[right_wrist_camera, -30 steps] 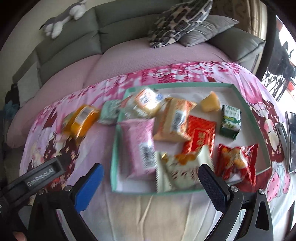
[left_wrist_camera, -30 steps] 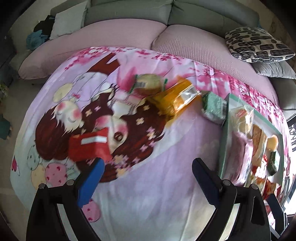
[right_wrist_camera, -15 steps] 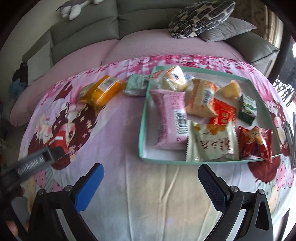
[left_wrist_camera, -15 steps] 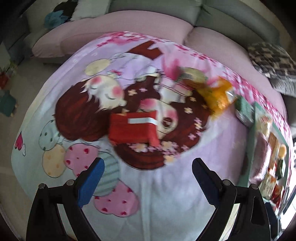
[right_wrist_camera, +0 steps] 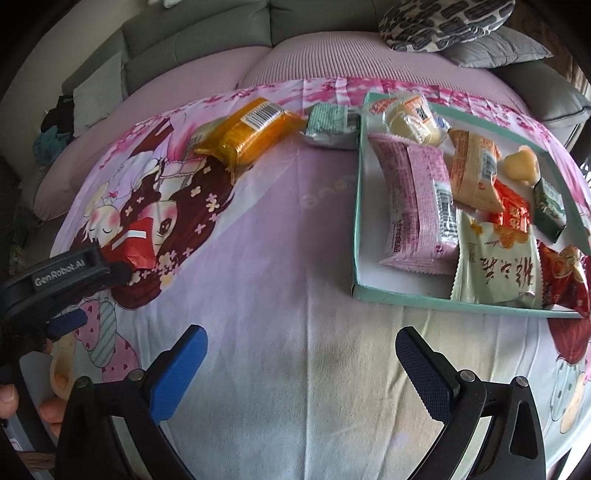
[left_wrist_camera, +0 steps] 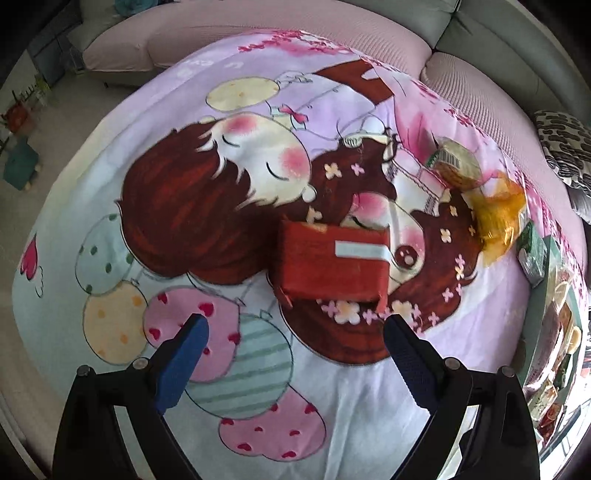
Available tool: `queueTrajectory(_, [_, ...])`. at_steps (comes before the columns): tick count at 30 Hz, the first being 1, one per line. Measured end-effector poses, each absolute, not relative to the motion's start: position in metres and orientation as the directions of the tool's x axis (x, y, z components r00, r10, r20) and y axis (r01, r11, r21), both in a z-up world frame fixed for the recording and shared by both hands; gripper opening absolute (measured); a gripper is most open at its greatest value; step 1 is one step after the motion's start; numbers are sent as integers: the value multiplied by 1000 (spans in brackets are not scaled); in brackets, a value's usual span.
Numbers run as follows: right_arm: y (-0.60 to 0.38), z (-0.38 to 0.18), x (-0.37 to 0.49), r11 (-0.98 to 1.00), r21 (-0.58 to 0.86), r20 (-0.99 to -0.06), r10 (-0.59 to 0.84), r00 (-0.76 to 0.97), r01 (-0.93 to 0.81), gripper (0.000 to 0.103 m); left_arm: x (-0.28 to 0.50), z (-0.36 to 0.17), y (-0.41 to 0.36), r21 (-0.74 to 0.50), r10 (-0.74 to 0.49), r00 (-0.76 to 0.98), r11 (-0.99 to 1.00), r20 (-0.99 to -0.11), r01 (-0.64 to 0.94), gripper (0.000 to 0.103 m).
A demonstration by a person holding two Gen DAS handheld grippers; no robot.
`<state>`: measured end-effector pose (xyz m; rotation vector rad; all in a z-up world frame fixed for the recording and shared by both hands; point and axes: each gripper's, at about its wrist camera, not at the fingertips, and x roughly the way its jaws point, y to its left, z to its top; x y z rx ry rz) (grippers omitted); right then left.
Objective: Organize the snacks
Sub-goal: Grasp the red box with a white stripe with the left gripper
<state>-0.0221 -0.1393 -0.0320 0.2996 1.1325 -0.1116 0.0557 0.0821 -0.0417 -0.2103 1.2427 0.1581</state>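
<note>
A red snack packet [left_wrist_camera: 332, 264] lies on the cartoon-printed cloth [left_wrist_camera: 258, 184], just beyond my left gripper [left_wrist_camera: 293, 334], which stands open and empty over it. The same red packet [right_wrist_camera: 135, 245] shows in the right wrist view under the left gripper's body. An orange packet [right_wrist_camera: 251, 134] and a small green packet [right_wrist_camera: 330, 125] lie loose left of the green-rimmed tray [right_wrist_camera: 356, 229]. The tray holds several packets, among them a pink one [right_wrist_camera: 413, 203]. My right gripper [right_wrist_camera: 301, 345] is open and empty above bare cloth, in front of the tray.
A pale round-biscuit packet [left_wrist_camera: 456, 164] lies beyond the orange packet [left_wrist_camera: 496, 218]. A sofa with pink covers [right_wrist_camera: 332, 55] and patterned cushions [right_wrist_camera: 439, 22] runs behind the table. A person's fingers [right_wrist_camera: 11, 402] grip the left tool at the lower left.
The left gripper has swung left and down toward the red packet, which now sits centred just ahead of its fingers. The right gripper has drifted left and lower, so the tray now lies at its right.
</note>
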Motion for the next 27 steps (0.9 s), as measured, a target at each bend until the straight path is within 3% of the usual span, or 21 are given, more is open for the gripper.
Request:
queueTrajectory(14, [-130, -29, 2, 953, 240, -882, 134, 452, 185, 103, 94, -50, 61, -65, -6, 311, 982, -950, -178, 94])
queueTrajectory(18, [-128, -30, 5, 950, 258, -878, 154, 454, 175, 103, 103, -56, 62, -117, -51, 298, 971, -953, -209, 74])
queueTrajectory(27, [-126, -33, 8, 950, 254, -881, 152, 448, 179, 103, 106, -53, 58, -136, -74, 304, 973, -950, -189, 64])
